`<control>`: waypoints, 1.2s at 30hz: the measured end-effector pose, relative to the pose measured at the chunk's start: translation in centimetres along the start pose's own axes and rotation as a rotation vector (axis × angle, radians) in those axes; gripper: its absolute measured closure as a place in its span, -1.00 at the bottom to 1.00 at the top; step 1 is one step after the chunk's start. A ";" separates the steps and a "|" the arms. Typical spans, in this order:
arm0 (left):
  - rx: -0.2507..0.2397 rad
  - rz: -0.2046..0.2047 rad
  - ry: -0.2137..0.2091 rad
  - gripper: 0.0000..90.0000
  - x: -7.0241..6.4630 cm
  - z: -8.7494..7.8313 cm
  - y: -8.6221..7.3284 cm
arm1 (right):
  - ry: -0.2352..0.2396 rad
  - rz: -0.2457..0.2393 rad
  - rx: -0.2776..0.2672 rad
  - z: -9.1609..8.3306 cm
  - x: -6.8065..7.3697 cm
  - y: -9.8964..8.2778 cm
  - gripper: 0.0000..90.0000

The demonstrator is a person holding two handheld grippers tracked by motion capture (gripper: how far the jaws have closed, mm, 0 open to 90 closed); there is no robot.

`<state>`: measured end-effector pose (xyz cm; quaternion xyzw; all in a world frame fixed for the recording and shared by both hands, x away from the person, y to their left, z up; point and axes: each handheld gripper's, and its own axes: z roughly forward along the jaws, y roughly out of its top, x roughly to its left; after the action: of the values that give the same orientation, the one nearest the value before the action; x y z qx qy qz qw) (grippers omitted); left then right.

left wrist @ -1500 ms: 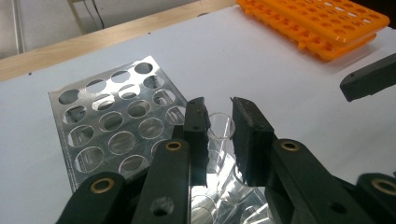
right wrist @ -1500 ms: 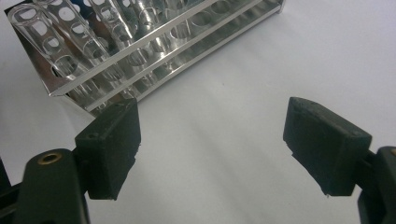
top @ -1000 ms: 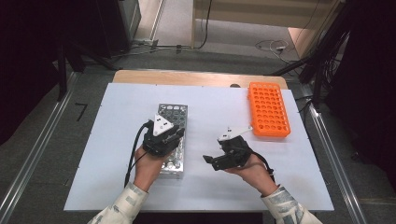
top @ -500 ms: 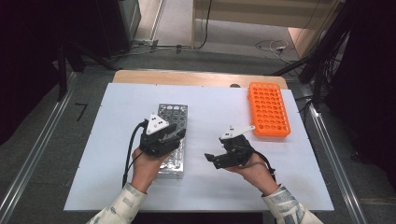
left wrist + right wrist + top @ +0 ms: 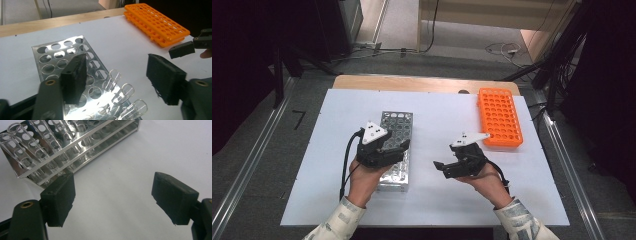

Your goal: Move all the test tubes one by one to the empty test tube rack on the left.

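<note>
- three glass tubes (image 5: 125, 93) stood in the metal rack (image 5: 394, 150): likely fragile, slick; best pinched just below the rim.
- left claw (image 5: 120, 80) had just been opening, nothing between; right claw (image 5: 117, 200) gaped, empty.

Both grippers were black w/ 2 blocky jaws each. Left gripper (image 5: 398, 146) carried a grey 3-cornered plate w/ small dark dots on top, and a black cable looped back past the wrist. Right gripper (image 5: 439, 165) had the same grey plate (seen nearly edge-on) and a thin black cable. Brass-coloured screws sat at the jaw bases. Sleeves were pale, patterned.
</note>
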<state>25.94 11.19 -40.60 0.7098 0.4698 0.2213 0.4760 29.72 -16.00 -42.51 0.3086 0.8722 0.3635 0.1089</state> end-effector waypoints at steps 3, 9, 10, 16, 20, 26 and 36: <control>-0.001 -0.010 0.018 -0.45 0.5 -0.3 -0.3 | -0.006 0.000 -0.001 -0.1 -0.2 -0.1 -0.61; -0.008 -0.043 0.058 -0.50 2.1 -1.4 -1.1 | -0.027 0.020 -0.016 -0.9 -0.9 -0.6 -0.61; -0.009 -0.047 0.066 -0.51 2.3 -1.6 -1.2 | -0.029 0.020 -0.025 -1.0 -1.1 -0.7 -0.61; -0.034 -0.067 0.117 -0.52 3.5 -2.9 -1.7 | -0.055 0.044 -0.051 -1.9 -2.0 -1.4 -0.61; -0.044 -0.082 0.141 -0.53 4.3 -3.8 -1.9 | -0.071 0.059 -0.070 -2.7 -2.6 -2.0 -0.61; -0.040 -0.105 0.181 -0.53 5.7 -4.7 -2.8 | -0.094 0.081 -0.091 -4.0 -3.5 -3.1 -0.61; -0.032 -0.120 0.235 -0.55 7.0 -5.7 -4.4 | -0.146 0.116 -0.102 -5.7 -4.7 -4.8 -0.61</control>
<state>22.83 20.47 -42.90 0.6421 0.5602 0.2815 0.4412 28.83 -24.77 -41.98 0.3785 0.8229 0.3896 0.1664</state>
